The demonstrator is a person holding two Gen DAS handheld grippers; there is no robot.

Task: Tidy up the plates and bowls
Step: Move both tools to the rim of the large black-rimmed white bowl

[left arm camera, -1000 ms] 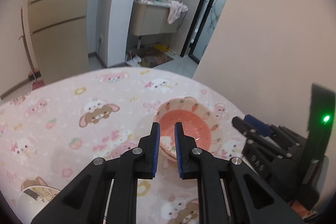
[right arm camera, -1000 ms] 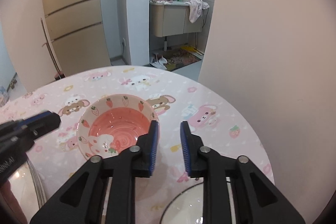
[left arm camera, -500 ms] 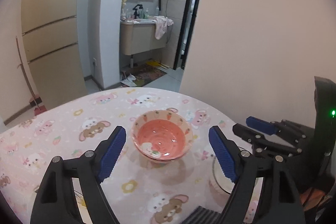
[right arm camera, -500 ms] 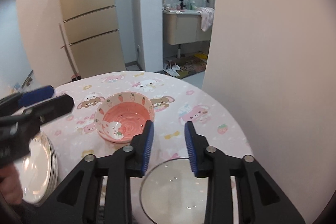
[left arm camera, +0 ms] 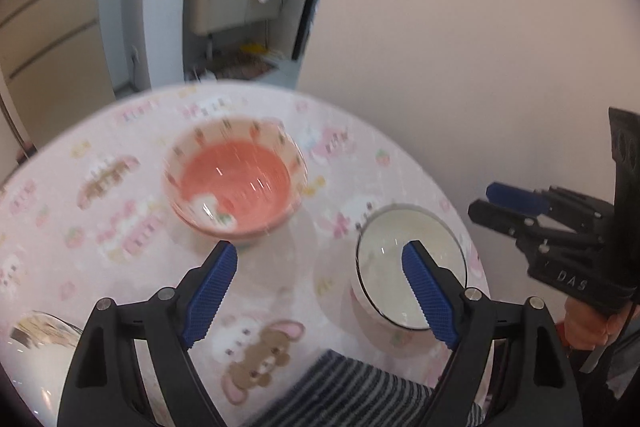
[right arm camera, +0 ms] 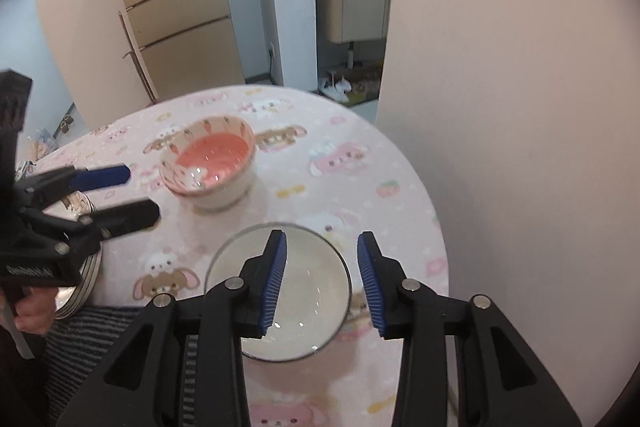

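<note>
A pink bowl (left arm camera: 234,187) (right arm camera: 210,163) with a carrot-print rim stands on the round table (left arm camera: 100,251) (right arm camera: 360,195). It seems to sit in a second bowl. A white bowl (left arm camera: 384,267) (right arm camera: 312,287) with a dark rim stands nearer, to its right. My left gripper (left arm camera: 320,255) (right arm camera: 142,193) hovers between the two bowls, its jaws wide and still opening, nothing between them. My right gripper (right arm camera: 322,239) (left arm camera: 482,201) hangs over the white bowl, jaws opening; the pads touch nothing.
A stack of plates (right arm camera: 80,287) (left arm camera: 36,355) sits at the table's near left edge. A striped fabric (left arm camera: 352,387) (right arm camera: 100,323) lies along the near edge. A beige wall (right arm camera: 520,147) stands close behind the table on the right.
The left gripper went from shut at the pink bowl to wide open and drew back. The right gripper drew back too, its jaws widened, and the white bowl came into view under it.
</note>
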